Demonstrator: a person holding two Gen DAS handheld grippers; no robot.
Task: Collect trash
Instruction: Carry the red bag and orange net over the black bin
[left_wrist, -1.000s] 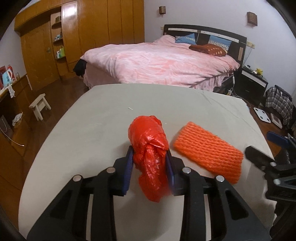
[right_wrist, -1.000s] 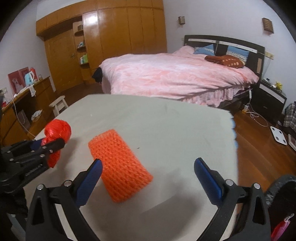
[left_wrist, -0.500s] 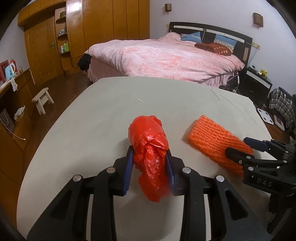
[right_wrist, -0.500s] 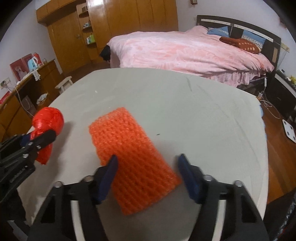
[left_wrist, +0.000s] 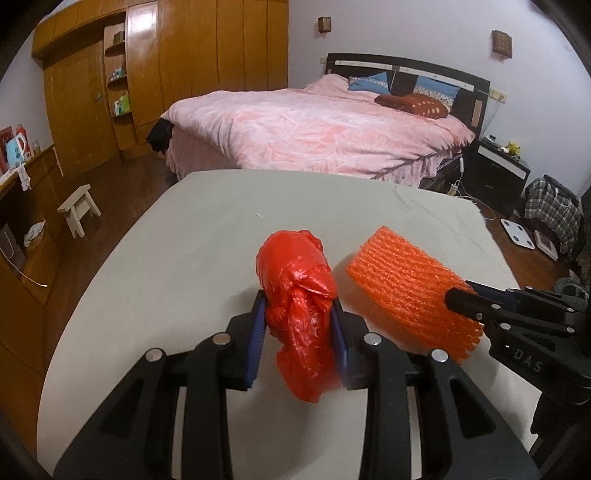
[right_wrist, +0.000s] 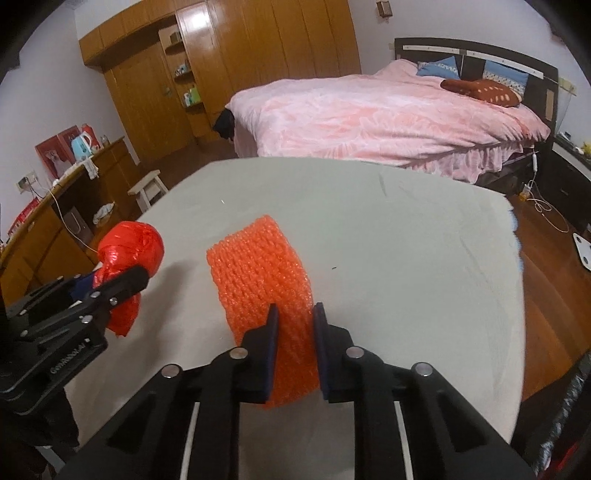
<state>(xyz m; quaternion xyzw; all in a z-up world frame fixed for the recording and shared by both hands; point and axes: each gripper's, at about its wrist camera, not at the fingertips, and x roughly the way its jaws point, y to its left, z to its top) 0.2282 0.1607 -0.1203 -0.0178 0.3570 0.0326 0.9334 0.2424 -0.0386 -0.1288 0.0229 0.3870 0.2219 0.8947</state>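
Both pieces of trash gripped, lift still to come.
The left gripper (left_wrist: 298, 341) held the red plastic bag (left_wrist: 297, 295) at lower centre; the right gripper (right_wrist: 295, 349) had just been closing its fingers on the orange foam net (right_wrist: 264, 288); next, I think, both should rise off the table (right_wrist: 406, 240).

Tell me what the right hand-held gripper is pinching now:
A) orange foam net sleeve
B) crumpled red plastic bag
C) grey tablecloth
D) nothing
A: the right hand-held gripper has just been closing, and its pads now squeeze the orange foam net sleeve; the crumpled red plastic bag sits in the left hand-held gripper.

"DAS" on right hand-held gripper (left_wrist: 463, 297)
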